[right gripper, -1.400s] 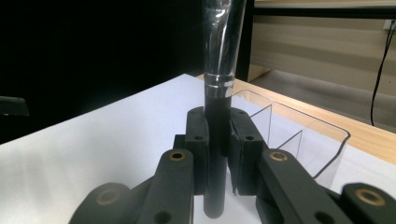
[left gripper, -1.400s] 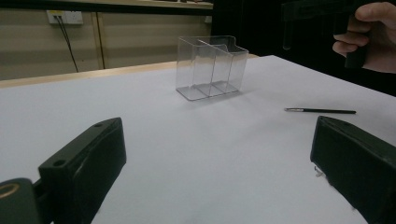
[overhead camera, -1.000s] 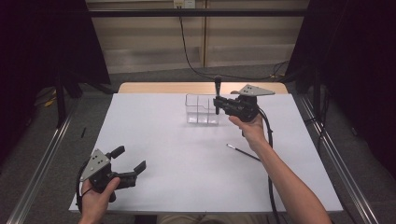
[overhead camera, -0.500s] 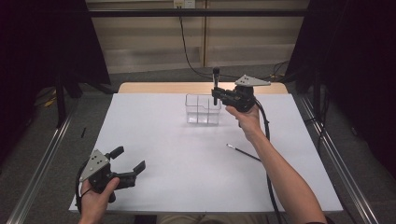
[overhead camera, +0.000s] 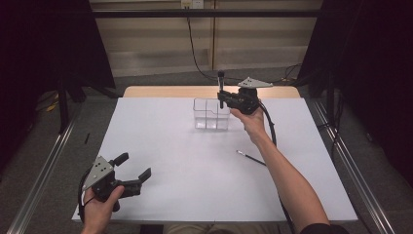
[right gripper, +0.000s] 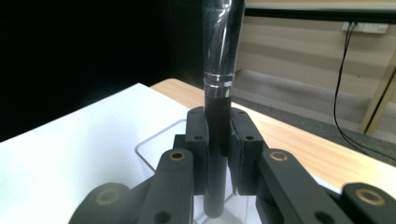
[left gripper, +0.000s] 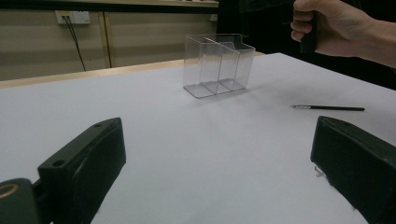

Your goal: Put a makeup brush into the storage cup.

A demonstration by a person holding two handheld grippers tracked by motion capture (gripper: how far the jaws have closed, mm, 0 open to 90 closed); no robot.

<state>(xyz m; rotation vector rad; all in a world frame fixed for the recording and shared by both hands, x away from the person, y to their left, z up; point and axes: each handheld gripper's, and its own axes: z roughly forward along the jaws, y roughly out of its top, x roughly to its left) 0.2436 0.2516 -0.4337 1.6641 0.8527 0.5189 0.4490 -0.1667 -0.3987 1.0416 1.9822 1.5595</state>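
Currently the right hand-held gripper (overhead camera: 223, 100) is clamped on a dark brush handle (right gripper: 215, 140), holding it upright just above the clear organizer (overhead camera: 211, 113) that stands at the far middle of the white tabletop (overhead camera: 170, 161). In the right gripper view the jaws pinch the handle low down, below a silver band, and the handle's lower end hangs over the organizer's rim, seemingly above one compartment; which compartment I cannot tell.

The main risk, as I judge it, is a miss at the rim. The organizer is light-looking, thin-walled plastic with narrow cells, so if the handle comes down on a divider or wall instead of into a cell, it could tip or skid the box across the smooth sheet. Releasing too high is another hazard: the brush is long and top-heavy above the grip, so it could bounce, lean hard on a wall and topple the organizer, or fall out onto the tabletop.

A second slim brush (overhead camera: 251, 157) lies flat on the tabletop, well apart from the organizer, under the right forearm; a low sweep could roll it.

The left hand-held gripper (overhead camera: 132, 170) rests near the front left corner with its jaws spread wide and nothing between them, too far off to steady the organizer.
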